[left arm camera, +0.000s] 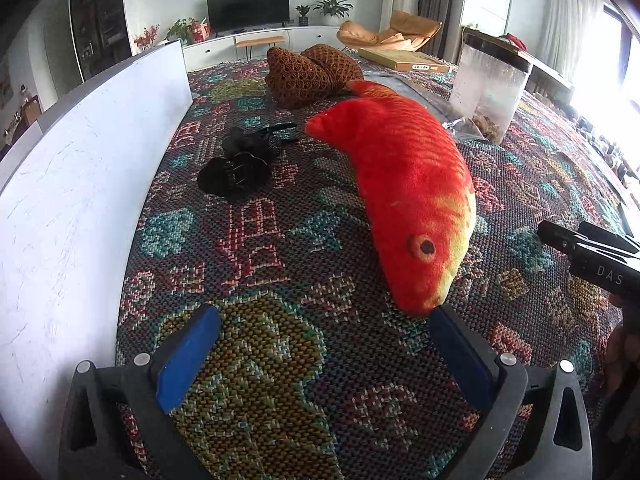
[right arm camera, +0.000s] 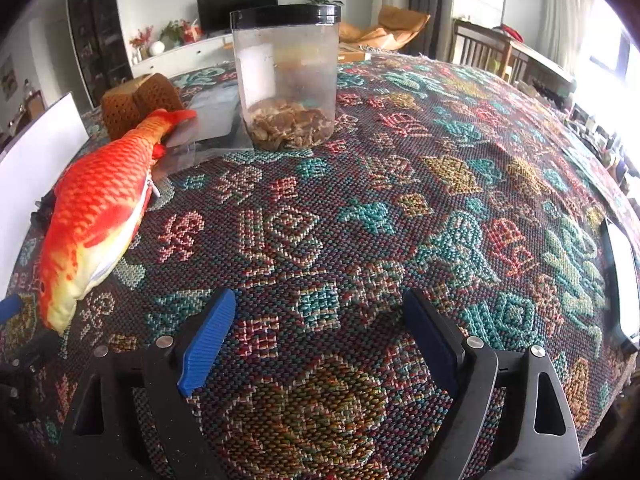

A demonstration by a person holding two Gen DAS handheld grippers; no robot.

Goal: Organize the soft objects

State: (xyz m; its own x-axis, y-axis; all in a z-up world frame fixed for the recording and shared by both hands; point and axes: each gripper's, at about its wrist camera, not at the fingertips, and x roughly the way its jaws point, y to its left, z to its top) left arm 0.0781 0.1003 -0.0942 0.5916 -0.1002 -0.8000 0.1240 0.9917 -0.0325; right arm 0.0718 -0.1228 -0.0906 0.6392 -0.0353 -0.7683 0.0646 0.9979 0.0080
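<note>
Red-orange plush fish (left arm camera: 404, 184) lying on the patterned counter (left arm camera: 280, 360), snout just beside the right pad of the left hand-held gripper (left arm camera: 326, 352), jaws wide and empty; brown knitted bundle (left arm camera: 312, 74) and black object (left arm camera: 240, 164) beyond; right hand-held gripper (right arm camera: 320, 336) wide, empty, facing a clear jar (right arm camera: 286, 76)

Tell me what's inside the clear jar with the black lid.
The clear jar holds a low heap of brownish lumpy pieces at the bottom; above that it looks empty up to the black lid. What the pieces are can't be told, and a pale patch on the wall hides part of the interior.
</note>
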